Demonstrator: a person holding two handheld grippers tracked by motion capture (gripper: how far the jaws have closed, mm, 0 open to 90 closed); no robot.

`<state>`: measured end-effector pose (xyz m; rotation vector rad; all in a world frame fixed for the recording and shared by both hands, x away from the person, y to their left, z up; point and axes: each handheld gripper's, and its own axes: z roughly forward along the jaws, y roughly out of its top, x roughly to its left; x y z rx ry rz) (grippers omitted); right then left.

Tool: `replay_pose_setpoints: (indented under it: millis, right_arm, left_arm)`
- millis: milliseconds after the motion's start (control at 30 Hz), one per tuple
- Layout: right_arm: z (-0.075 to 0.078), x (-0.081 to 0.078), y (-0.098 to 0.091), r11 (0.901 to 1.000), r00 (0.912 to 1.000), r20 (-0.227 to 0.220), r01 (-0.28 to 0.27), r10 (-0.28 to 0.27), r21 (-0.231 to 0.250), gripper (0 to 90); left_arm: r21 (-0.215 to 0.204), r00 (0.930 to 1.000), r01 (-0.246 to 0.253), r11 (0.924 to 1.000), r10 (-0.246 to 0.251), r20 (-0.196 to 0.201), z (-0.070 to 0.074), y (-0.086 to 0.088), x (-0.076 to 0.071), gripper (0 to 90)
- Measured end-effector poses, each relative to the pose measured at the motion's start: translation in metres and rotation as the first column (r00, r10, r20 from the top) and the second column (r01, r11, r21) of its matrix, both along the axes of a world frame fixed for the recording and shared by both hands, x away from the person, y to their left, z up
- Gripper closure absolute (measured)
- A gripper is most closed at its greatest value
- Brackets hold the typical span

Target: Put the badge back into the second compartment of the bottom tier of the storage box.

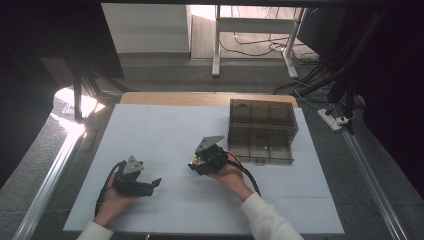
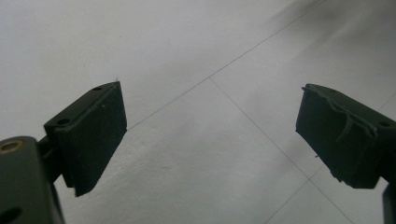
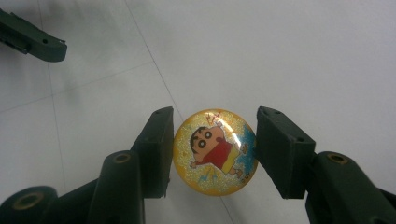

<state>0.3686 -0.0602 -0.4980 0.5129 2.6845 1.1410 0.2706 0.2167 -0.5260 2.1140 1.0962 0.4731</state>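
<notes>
A round yellow badge [image 3: 215,151] with a cartoon child in a red shirt sits between the two black jaws of my right gripper [image 3: 215,154], which is shut on it at both edges, above the white table. In the high view the right gripper [image 1: 196,162] is held near the table's middle, in front of the box. My left gripper [image 1: 152,184] rests low at the front left, pointing right. Its jaws [image 2: 210,135] stand wide open with only bare table surface between them. One left jaw tip [image 3: 32,37] appears at the top left of the right gripper view.
A smoky transparent compartment box [image 1: 261,131] with its lid open stands at the back right of the white table [image 1: 160,125]. Beyond the table are a desk frame [image 1: 217,45] and cables on the floor. A metal rail [image 1: 47,180] runs along the left side.
</notes>
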Motion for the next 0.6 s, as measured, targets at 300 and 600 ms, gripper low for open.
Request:
replay_pose_setpoints:
  millis: [300,600]
  right_arm:
    - [0.003,-0.001,-0.015,0.9998,0.9998,0.008,0.019,-0.019,0.003,47.8]
    - [0.008,-0.004,-0.028,0.9994,0.9994,0.018,0.031,-0.031,0.017,47.9]
  left_arm:
    - [-0.001,1.0000,-0.001,1.0000,0.001,0.004,0.000,0.000,0.000,9.0]
    - [-0.002,1.0000,-0.001,1.0000,0.001,0.009,0.001,0.000,-0.001,9.0]
